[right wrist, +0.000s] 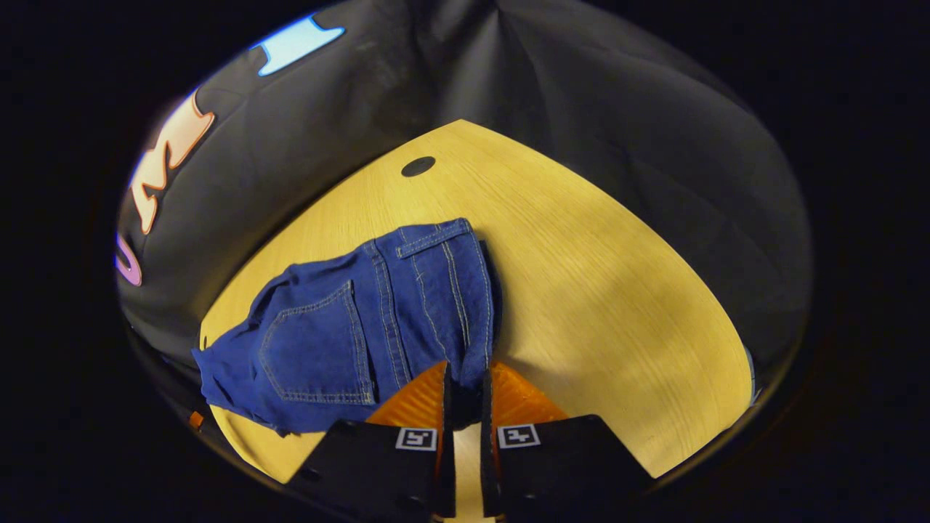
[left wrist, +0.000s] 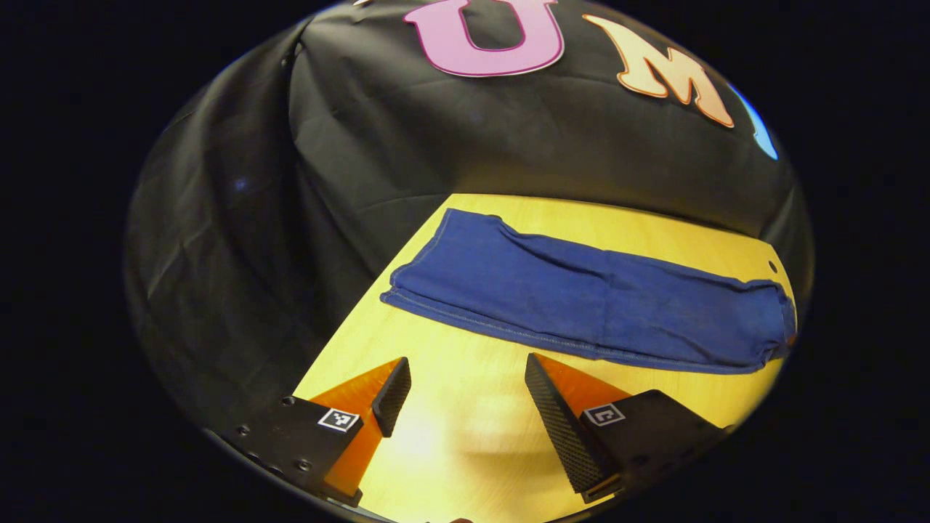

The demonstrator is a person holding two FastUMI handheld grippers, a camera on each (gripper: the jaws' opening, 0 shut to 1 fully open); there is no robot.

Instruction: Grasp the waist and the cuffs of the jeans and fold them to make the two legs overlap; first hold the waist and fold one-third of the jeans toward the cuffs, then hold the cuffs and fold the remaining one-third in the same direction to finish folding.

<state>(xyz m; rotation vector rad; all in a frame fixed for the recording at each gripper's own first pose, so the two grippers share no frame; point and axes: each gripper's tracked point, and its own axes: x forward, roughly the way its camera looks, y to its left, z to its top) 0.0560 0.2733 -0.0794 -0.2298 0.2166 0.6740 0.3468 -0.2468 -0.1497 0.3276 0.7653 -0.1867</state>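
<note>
The right gripper [right wrist: 465,392] is seen clamped on the waist edge of the jeans [right wrist: 363,327].
Its fingers are nearly closed, denim pinched between both. The left gripper [left wrist: 465,396] is held wide open over the bare table [left wrist: 450,436], gripping nothing; the legs [left wrist: 581,298] are laid flat beyond it, overlapped.
</note>
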